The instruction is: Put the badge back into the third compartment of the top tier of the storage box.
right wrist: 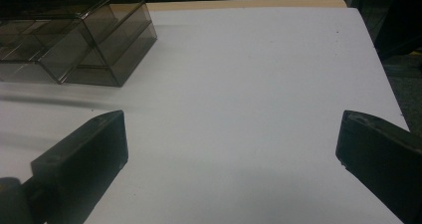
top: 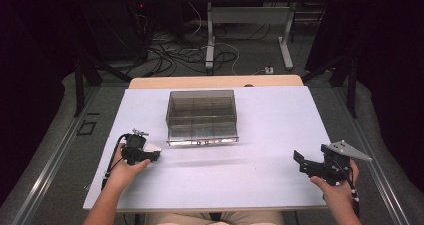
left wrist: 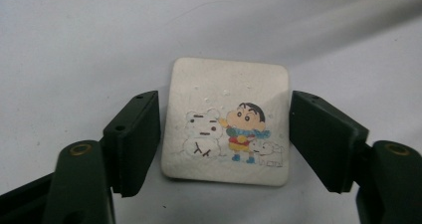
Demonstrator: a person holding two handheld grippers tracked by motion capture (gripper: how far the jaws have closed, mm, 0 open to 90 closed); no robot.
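My left gripper (left wrist: pixel 225 134) had its jaws clamped on the two side edges of a square white coaster with a cartoon snowman print (left wrist: pixel 226 122), flat on the white table (top: pixel 260 130) near the smoky clear plastic divider box (top: pixel 201 116). My right gripper (right wrist: pixel 231 139) stood wide, holding nothing.

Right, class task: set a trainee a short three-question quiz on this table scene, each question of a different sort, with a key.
1. True or false: the right tool has a thing between its jaws.
2. What is the left tool shut on? A) a cable B) the picture tile C) a drawer handle
3. What stands mid-table on the white table, toward its far edge?
Key: 1 false, the jaws stand wide over bare table. 2 B. 3 the smoky clear drawer box.
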